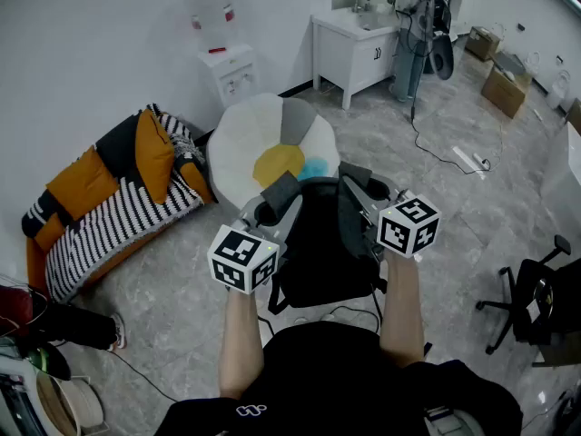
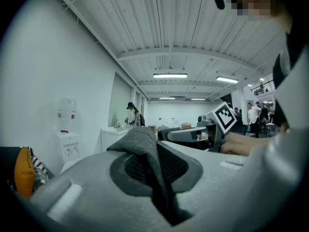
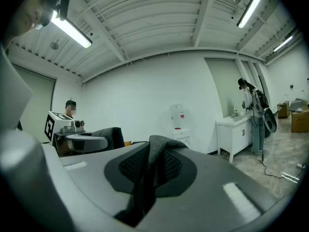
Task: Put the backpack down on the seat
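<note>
A black backpack (image 1: pixel 322 252) hangs in front of me, held up by its two grey shoulder straps. My left gripper (image 1: pixel 272 209) is shut on the left strap (image 1: pixel 280 192); in the left gripper view the strap (image 2: pixel 142 146) is pinched between the jaws of that gripper (image 2: pixel 147 166). My right gripper (image 1: pixel 359 194) is shut on the right strap (image 1: pixel 354 173), which folds over the jaws of the same gripper (image 3: pixel 152 170) in the right gripper view. The seat (image 1: pixel 259 143), a round white cushion chair with yellow, grey and blue patches, stands just beyond the backpack.
A striped sofa (image 1: pixel 118 212) with orange cushions lies at the left wall. A water dispenser (image 1: pixel 227 66) and a white sink cabinet (image 1: pixel 354 44) stand behind the seat. A cable (image 1: pixel 445 153) runs over the floor; an office chair (image 1: pixel 536 298) is at the right.
</note>
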The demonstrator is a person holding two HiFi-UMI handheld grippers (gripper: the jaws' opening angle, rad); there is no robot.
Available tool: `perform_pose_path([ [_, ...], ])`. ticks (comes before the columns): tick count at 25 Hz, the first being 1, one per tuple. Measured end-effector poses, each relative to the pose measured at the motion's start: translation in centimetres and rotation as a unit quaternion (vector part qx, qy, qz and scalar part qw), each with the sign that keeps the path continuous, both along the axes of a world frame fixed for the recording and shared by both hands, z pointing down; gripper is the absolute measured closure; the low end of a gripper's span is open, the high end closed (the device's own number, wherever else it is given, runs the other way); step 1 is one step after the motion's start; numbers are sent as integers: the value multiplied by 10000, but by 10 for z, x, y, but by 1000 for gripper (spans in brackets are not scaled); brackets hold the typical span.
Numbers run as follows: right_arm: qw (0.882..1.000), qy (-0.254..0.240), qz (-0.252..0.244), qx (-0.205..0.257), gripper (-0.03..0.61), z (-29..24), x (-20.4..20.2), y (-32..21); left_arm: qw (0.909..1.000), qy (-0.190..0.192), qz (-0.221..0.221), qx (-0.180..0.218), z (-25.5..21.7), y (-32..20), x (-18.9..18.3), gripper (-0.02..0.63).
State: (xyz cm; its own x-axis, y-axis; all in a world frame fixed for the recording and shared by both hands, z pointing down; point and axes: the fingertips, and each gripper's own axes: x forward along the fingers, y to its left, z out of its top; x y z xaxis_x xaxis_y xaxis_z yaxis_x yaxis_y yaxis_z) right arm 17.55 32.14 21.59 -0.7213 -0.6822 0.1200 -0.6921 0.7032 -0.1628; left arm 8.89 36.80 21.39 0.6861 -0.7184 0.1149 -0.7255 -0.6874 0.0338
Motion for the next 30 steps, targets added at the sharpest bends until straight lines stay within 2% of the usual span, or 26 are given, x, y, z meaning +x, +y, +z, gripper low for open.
perform_pose_path([
  [12, 9997, -161, -154, 132, 541, -4, 41, -6, 9997, 100, -77, 228, -12, -7, 42, 584],
  [25, 9988, -182, -442, 127, 541, -3, 45, -33, 9991, -44, -386, 179, -13, -31, 49, 584],
  [30, 9979, -178, -610, 132, 541, 1, 48, -30, 9986, 35, -494, 171, -13, -28, 52, 584],
])
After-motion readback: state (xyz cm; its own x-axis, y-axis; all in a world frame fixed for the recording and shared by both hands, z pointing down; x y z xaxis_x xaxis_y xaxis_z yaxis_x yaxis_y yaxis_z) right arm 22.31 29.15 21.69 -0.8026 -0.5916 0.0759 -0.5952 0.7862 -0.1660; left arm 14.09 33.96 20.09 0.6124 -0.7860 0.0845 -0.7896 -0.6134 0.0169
